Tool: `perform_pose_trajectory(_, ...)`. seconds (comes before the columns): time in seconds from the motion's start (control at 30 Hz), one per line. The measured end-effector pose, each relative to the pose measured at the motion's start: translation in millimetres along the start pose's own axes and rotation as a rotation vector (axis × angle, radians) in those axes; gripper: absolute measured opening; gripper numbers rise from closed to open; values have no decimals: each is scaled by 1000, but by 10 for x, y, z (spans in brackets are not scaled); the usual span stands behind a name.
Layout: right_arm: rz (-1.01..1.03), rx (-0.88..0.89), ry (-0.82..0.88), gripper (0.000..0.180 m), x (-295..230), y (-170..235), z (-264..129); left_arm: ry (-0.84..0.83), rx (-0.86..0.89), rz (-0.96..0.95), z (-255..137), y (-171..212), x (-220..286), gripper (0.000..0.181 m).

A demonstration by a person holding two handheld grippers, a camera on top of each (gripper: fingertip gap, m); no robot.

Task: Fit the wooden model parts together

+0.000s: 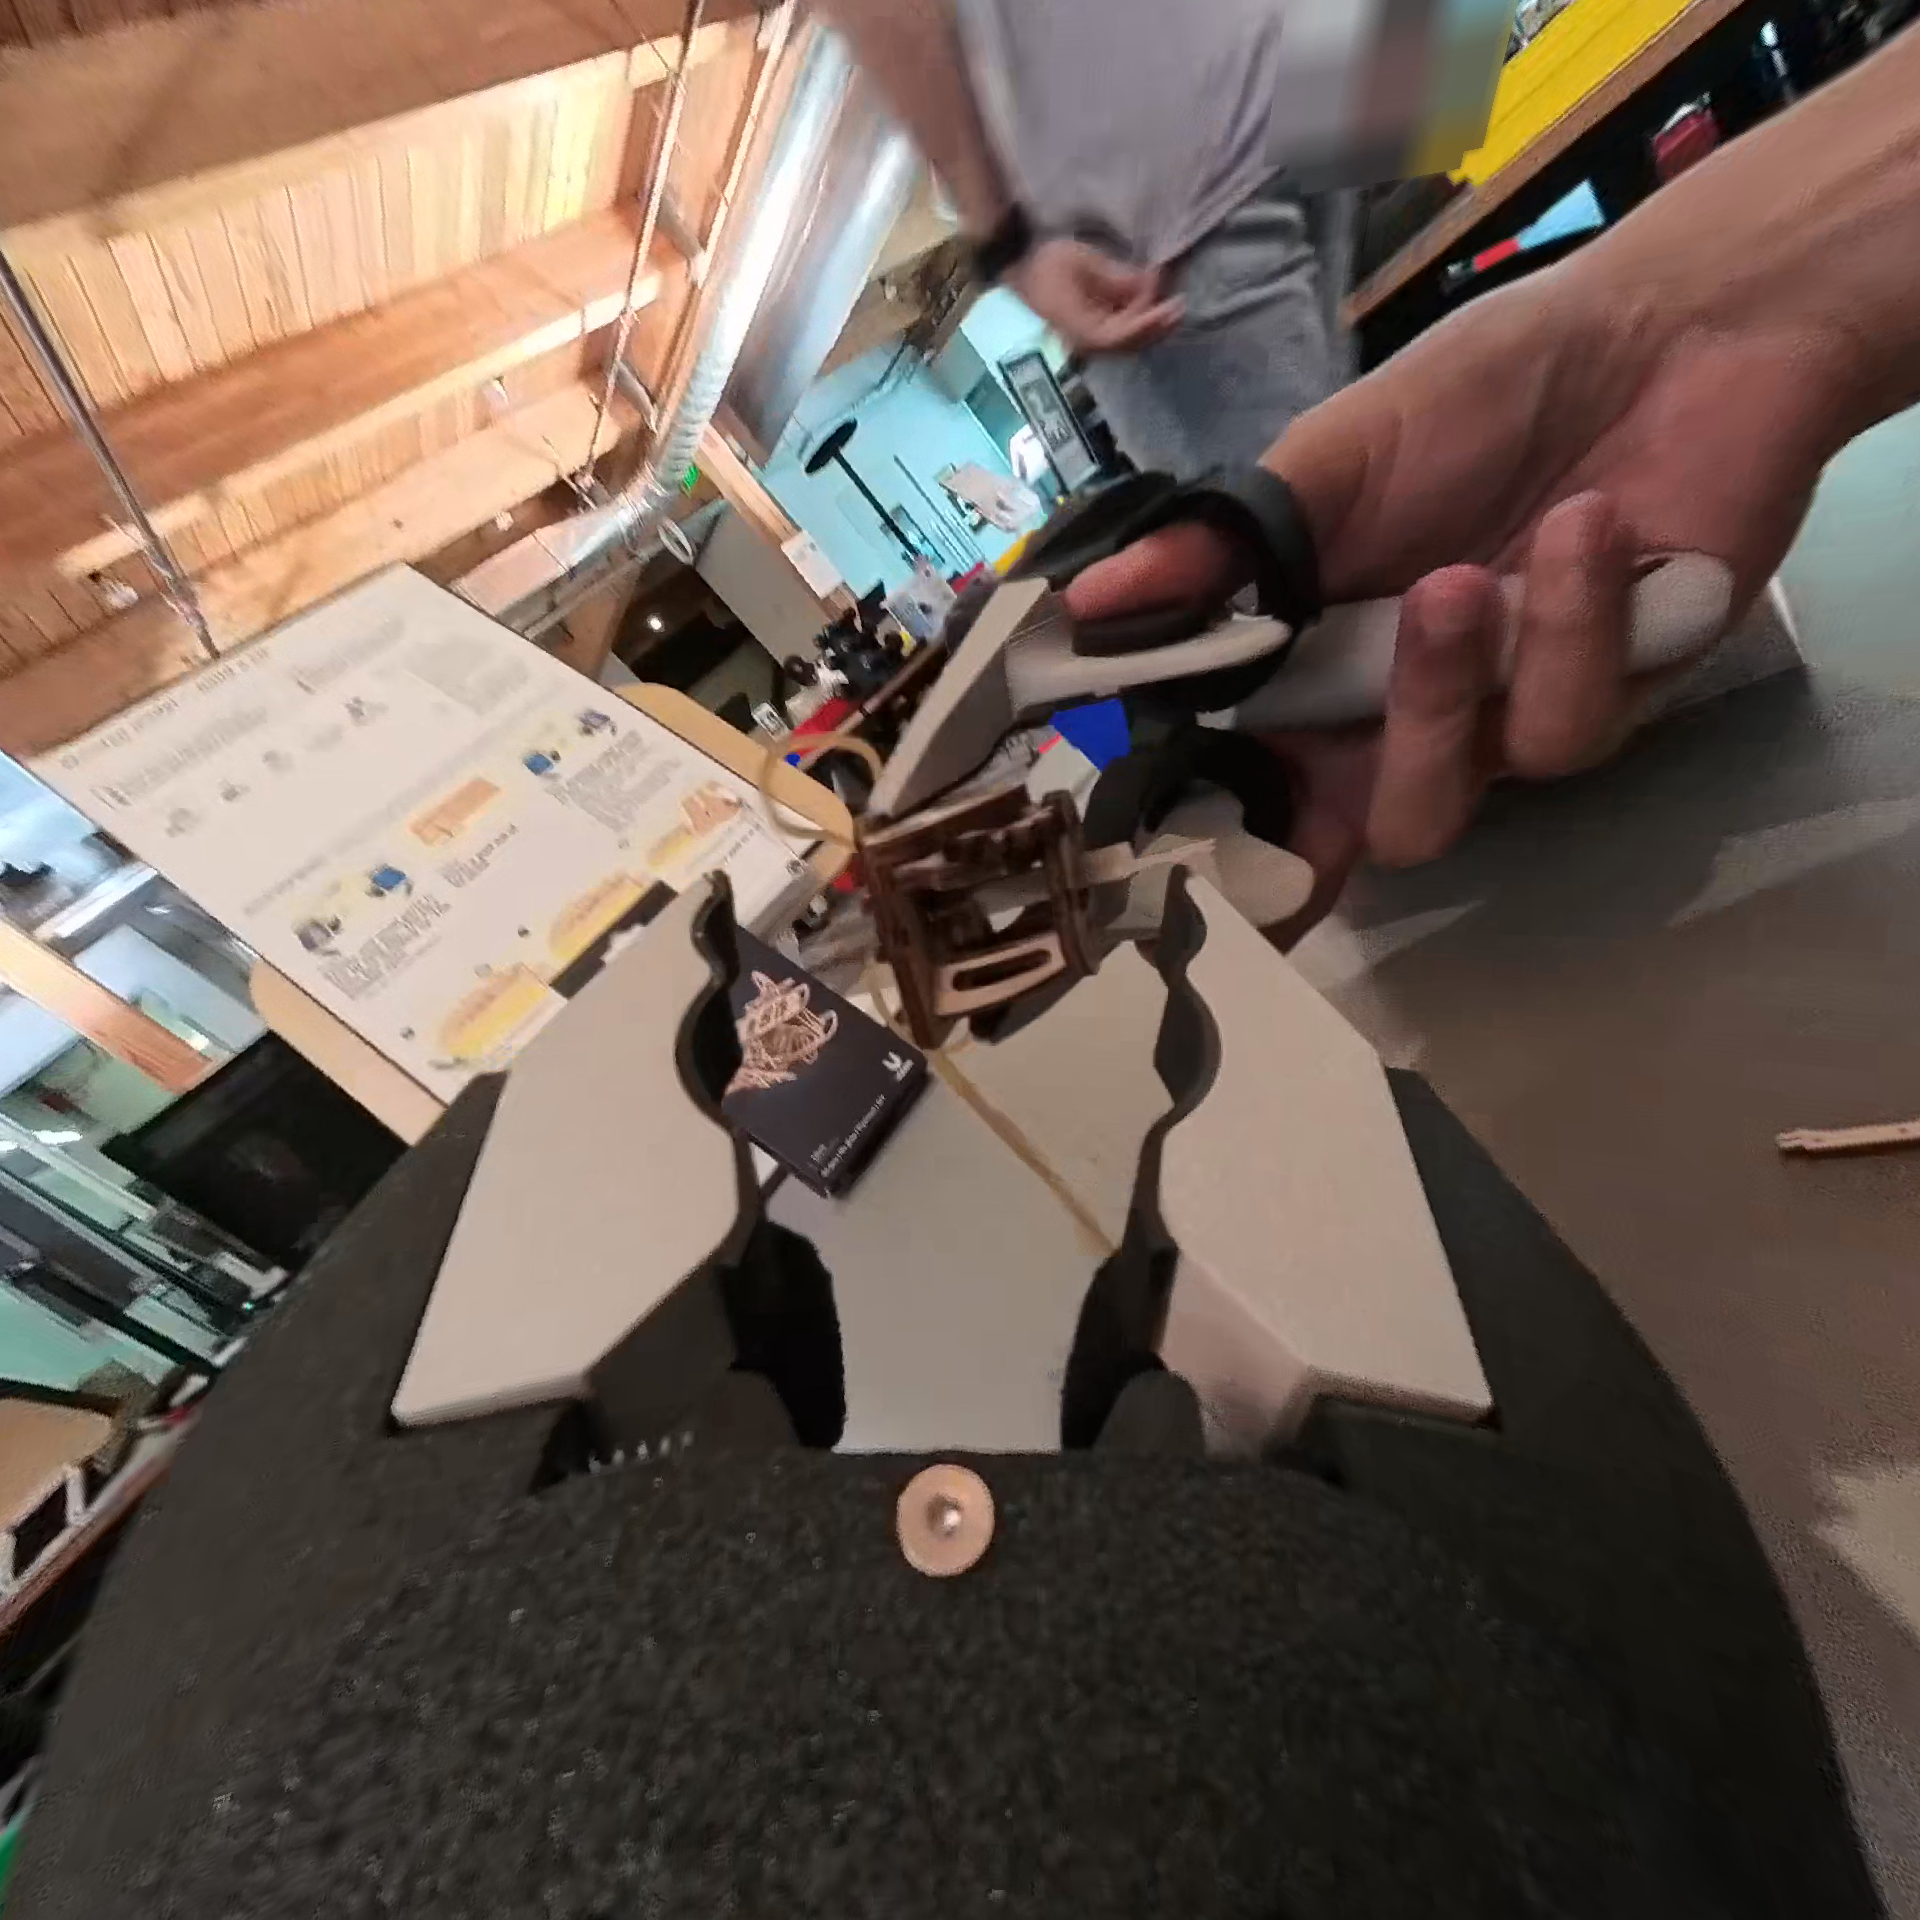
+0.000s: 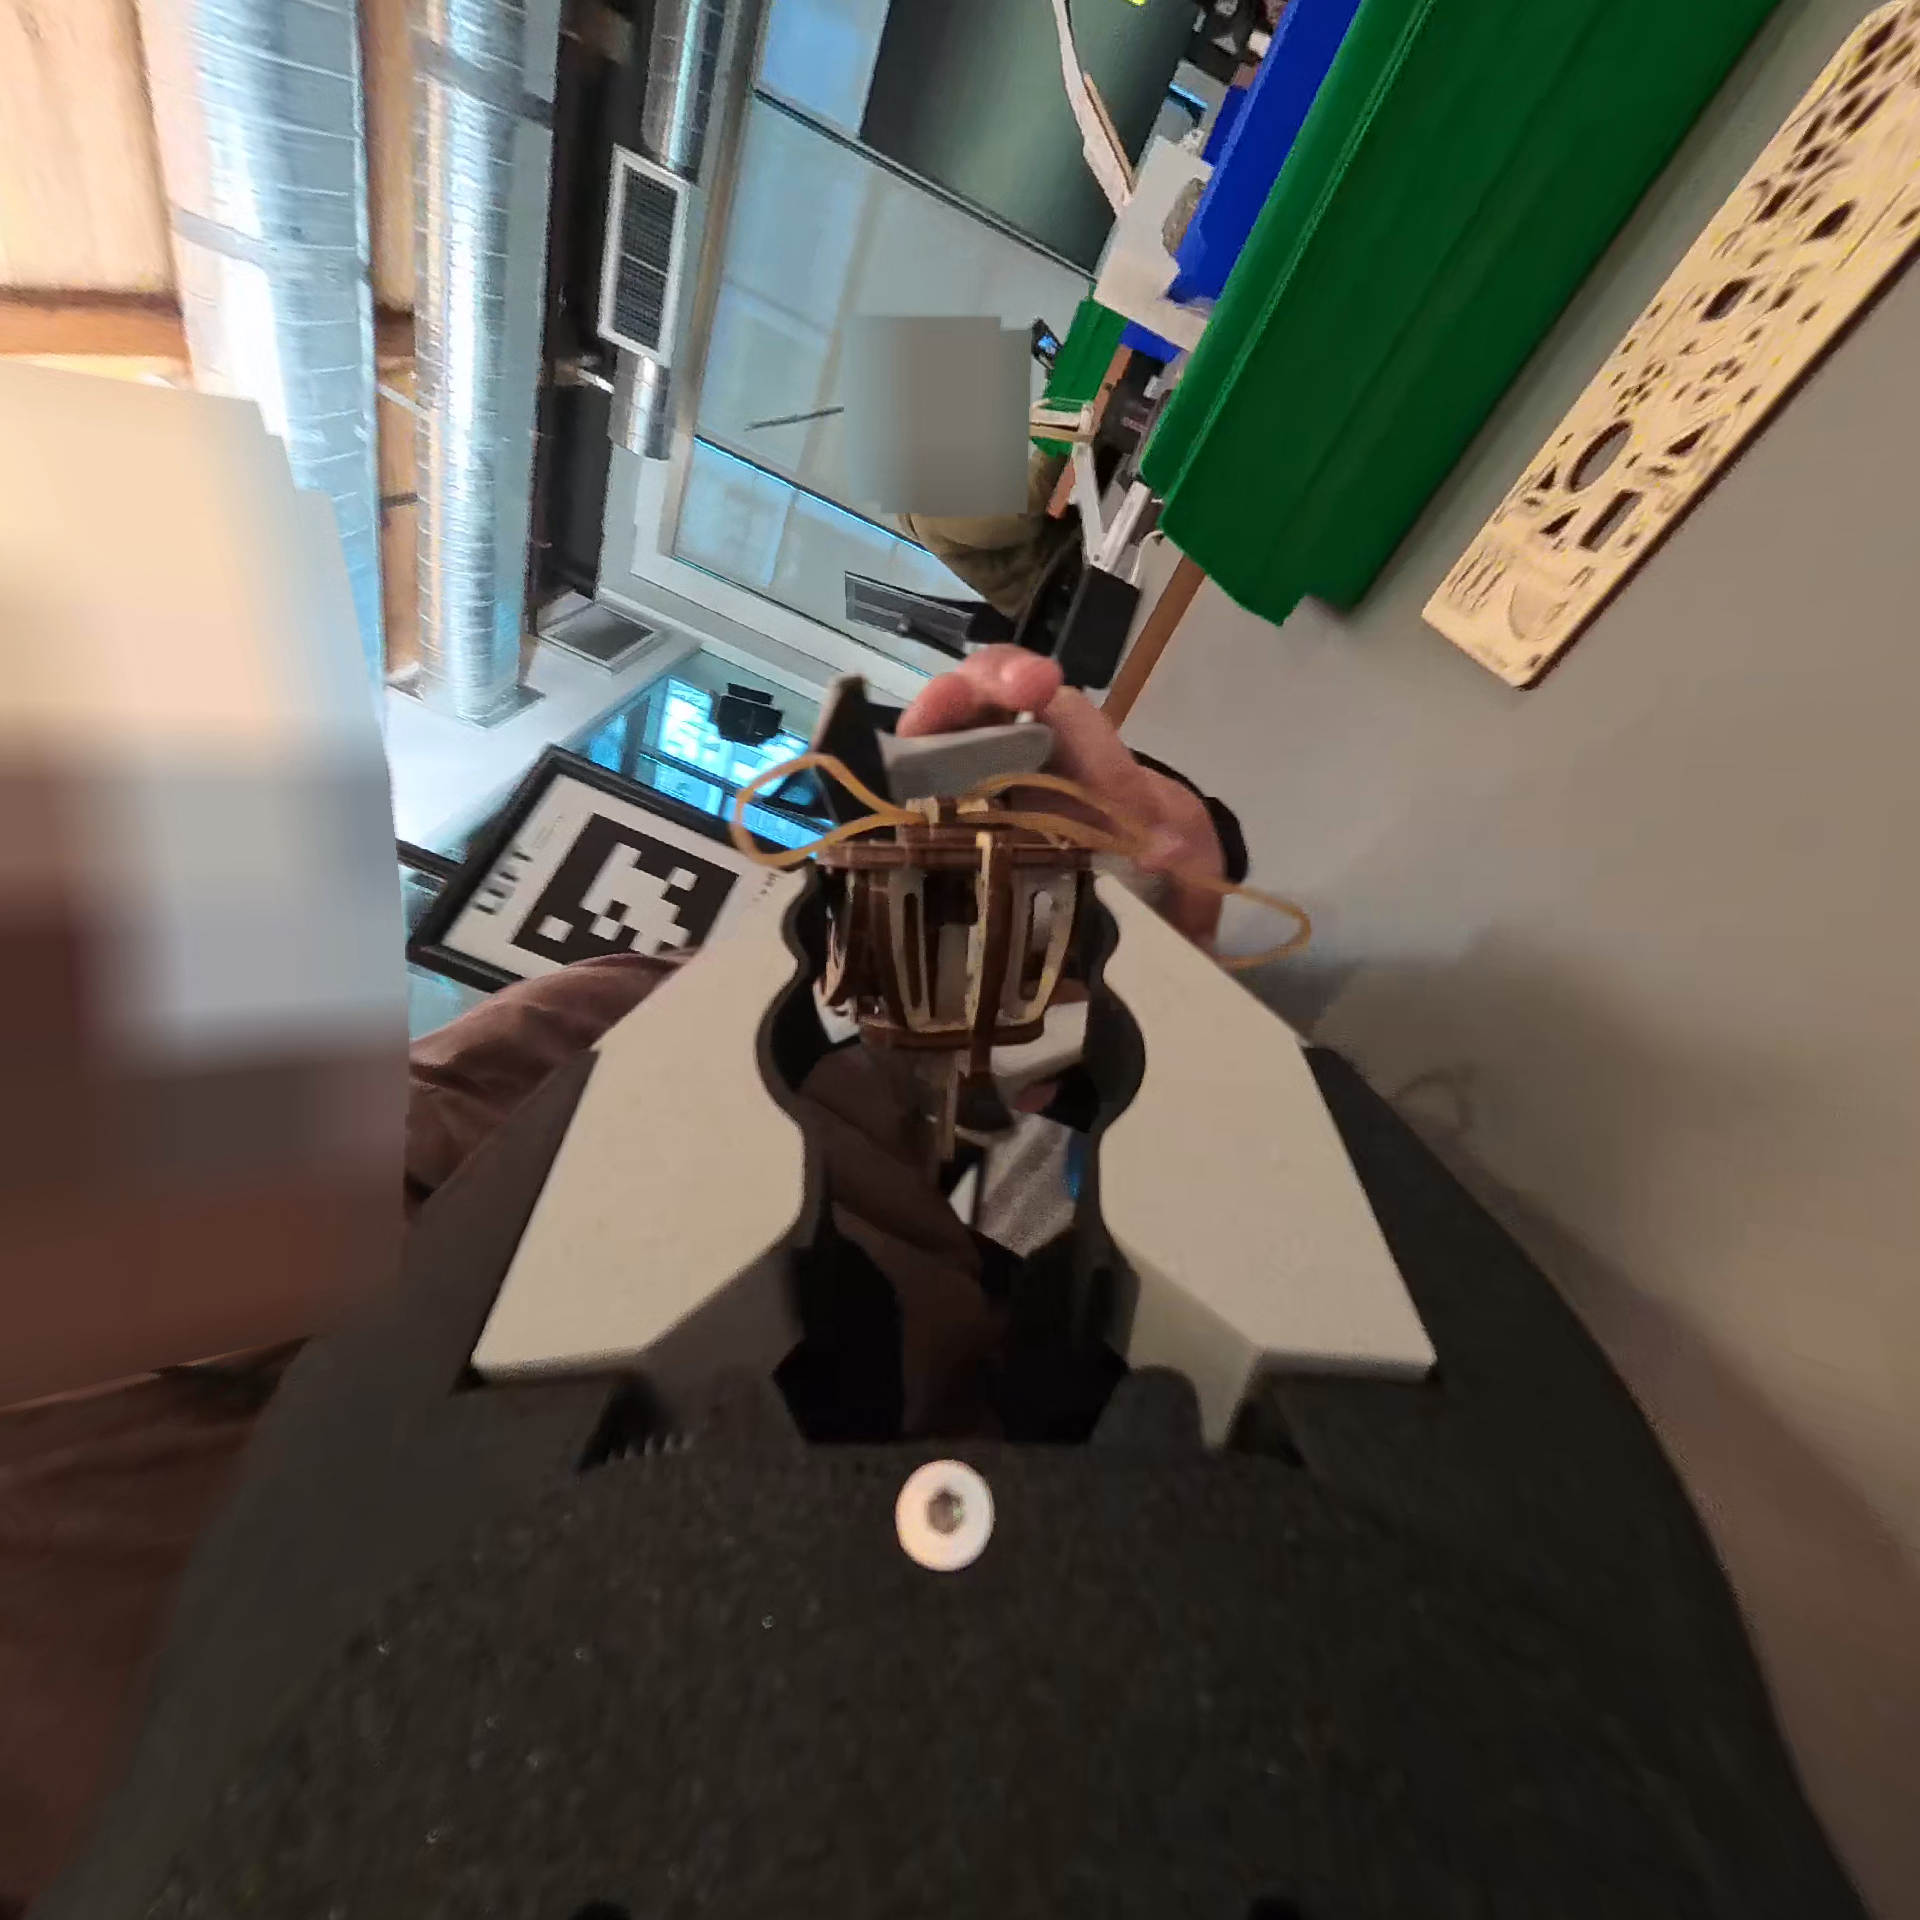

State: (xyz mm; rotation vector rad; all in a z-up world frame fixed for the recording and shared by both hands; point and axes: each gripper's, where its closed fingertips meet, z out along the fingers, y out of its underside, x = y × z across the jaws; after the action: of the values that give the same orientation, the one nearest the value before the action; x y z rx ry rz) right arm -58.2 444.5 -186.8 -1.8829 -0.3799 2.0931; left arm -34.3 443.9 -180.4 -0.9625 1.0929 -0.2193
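Brown laser-cut wooden model assembly (image 2: 951,951) hangs off the grey worktop (image 1: 1621,997), clenched between the right gripper (image 2: 951,935) tips; a tan rubber band (image 2: 1262,930) loops over its top. The left gripper (image 1: 940,904) stands released, its jaws spread just beside the model. Judging by this, the band-fitting step is in hand; next the left gripper should close on the band.

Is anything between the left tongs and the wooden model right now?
Nothing solid. The wooden model sits just past the left tongs, held by the right tongs. Only a loose rubber band trails from it through the gap between the open fingers.
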Motion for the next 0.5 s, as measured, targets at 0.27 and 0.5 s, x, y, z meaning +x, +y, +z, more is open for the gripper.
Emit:
perform_pose_trajectory(0.27,43,46,48,47,118,7,83,107,-39,-71,33,79,170,79)
perform_pose_trajectory(0.5,-49,84,170,47,244,-75,32,148,-68,-272,58,110,144,80)
